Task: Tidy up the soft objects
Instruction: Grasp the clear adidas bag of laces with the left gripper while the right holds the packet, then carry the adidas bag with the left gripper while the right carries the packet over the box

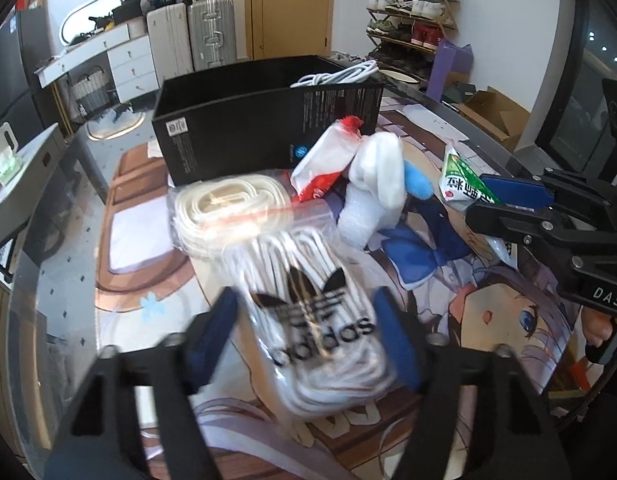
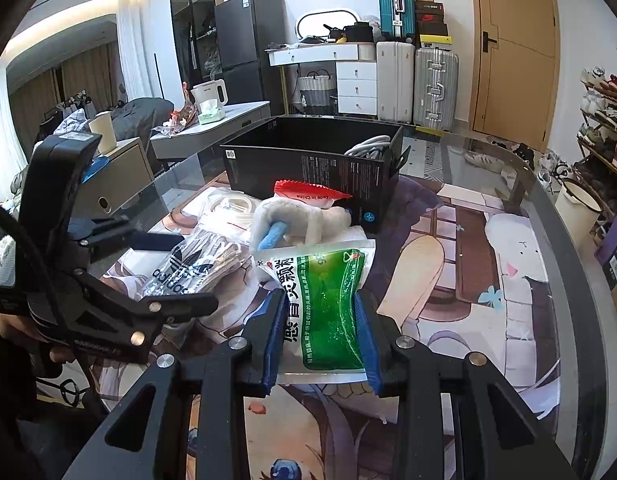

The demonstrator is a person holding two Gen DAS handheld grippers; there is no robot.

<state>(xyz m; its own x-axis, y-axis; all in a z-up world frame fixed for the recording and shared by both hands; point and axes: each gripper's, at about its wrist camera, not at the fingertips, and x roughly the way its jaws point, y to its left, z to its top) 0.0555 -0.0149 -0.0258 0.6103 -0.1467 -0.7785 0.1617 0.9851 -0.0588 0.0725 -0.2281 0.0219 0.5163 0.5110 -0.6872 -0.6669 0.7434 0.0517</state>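
Note:
A clear bag of white Adidas socks (image 1: 312,320) (image 2: 188,264) sits between the blue pads of my left gripper (image 1: 308,308) (image 2: 192,272), which press on both its sides; it is blurred. My right gripper (image 2: 319,300) (image 1: 478,196) is shut on a green and white medicine packet (image 2: 328,300) (image 1: 464,184), held above the table. Behind lie a white plush with a blue part (image 1: 380,168) (image 2: 300,216), a red and white packet (image 1: 320,160) (image 2: 304,192), white foam (image 1: 360,220) and a bag of white cord (image 1: 224,208) (image 2: 232,204).
An open black box (image 1: 248,132) (image 2: 308,160) stands at the back of the pile with a coiled white cable (image 1: 340,74) (image 2: 368,146) inside. The glass table over a cartoon mat (image 2: 468,260) curves away on the right. Suitcases, drawers and a shoe rack stand beyond.

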